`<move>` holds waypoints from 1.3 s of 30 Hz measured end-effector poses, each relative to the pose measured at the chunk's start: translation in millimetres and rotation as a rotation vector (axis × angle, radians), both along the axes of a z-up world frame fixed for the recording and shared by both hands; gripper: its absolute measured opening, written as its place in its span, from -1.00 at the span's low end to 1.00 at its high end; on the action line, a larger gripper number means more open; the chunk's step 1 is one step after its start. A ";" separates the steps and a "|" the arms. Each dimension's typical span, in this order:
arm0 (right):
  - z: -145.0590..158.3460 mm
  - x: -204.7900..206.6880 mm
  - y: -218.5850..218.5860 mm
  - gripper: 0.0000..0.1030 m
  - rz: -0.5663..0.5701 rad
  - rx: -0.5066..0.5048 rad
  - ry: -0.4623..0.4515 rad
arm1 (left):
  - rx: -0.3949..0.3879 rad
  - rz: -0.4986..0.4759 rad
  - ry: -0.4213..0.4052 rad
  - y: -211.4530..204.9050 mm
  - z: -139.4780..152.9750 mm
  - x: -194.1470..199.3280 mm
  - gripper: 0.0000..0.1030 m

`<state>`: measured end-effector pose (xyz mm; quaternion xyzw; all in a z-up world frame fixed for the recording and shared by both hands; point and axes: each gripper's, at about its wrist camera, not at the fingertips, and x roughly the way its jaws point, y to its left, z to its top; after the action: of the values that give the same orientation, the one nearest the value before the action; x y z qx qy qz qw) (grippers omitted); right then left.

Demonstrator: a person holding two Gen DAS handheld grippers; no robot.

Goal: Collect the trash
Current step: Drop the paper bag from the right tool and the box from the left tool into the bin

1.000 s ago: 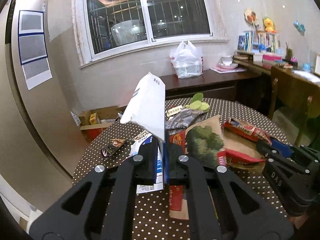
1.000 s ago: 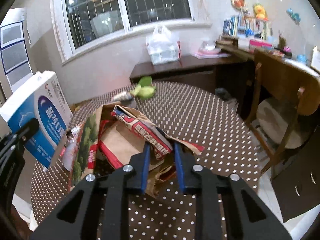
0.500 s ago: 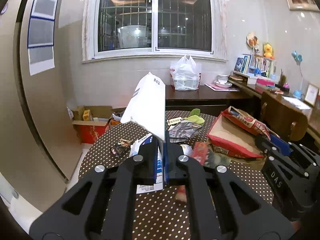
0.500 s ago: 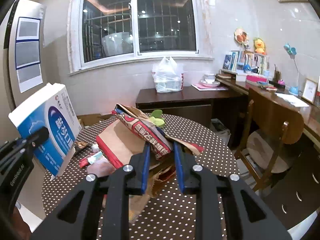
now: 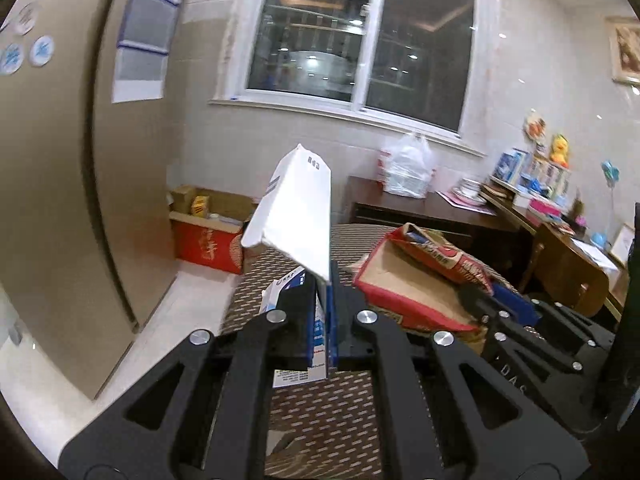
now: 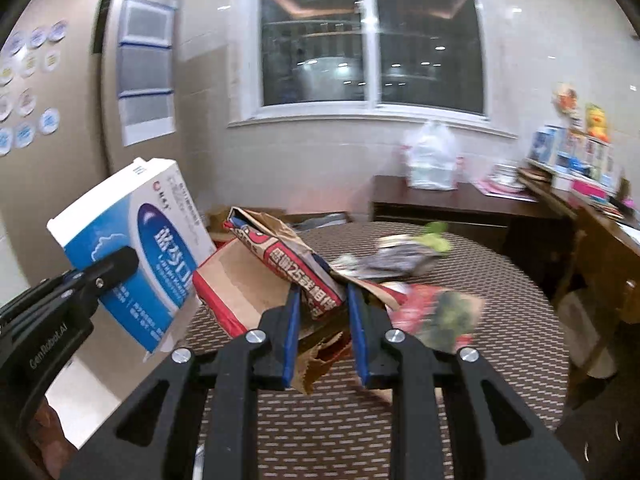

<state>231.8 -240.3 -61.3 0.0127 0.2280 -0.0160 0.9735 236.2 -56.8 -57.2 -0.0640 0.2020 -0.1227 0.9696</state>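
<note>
Trash is clamped in both grippers above the dotted table (image 6: 500, 280): the left gripper (image 5: 324, 300) pinches a blue-and-white box (image 5: 296, 216), the right gripper (image 6: 322, 320) a torn red-and-brown paper bag (image 6: 272, 264) whose contents cannot be seen. Farther off, wrappers (image 6: 400, 256) litter the table. By the wall, an open red carton (image 5: 208, 236) holds small boxes.
</note>
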 end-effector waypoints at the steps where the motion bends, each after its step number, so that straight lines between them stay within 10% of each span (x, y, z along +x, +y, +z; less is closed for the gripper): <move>1: -2.6 3.2 15.8 -0.56 0.037 0.001 0.008 | -0.005 0.013 0.001 10.1 -1.3 -1.5 -0.89; 23: -137.8 59.8 307.5 -0.56 0.543 -0.071 0.282 | -0.041 0.541 0.333 265.7 -151.2 -0.5 -0.89; 30: -172.0 82.6 353.7 -0.51 0.599 -0.058 0.313 | -0.040 0.607 0.424 303.4 -190.4 13.5 -0.89; 33: -188.3 96.0 368.7 -0.11 0.599 -0.076 0.340 | -0.050 0.620 0.447 311.5 -199.9 19.6 -0.89; 39: -198.8 101.5 365.4 0.02 0.598 -0.078 0.370 | -0.056 0.614 0.477 311.6 -209.6 34.6 -0.89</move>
<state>333.3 125.2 -260.1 -0.0947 0.3934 0.2589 0.8771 270.8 254.8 -266.8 -0.1745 0.3898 0.1860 0.8849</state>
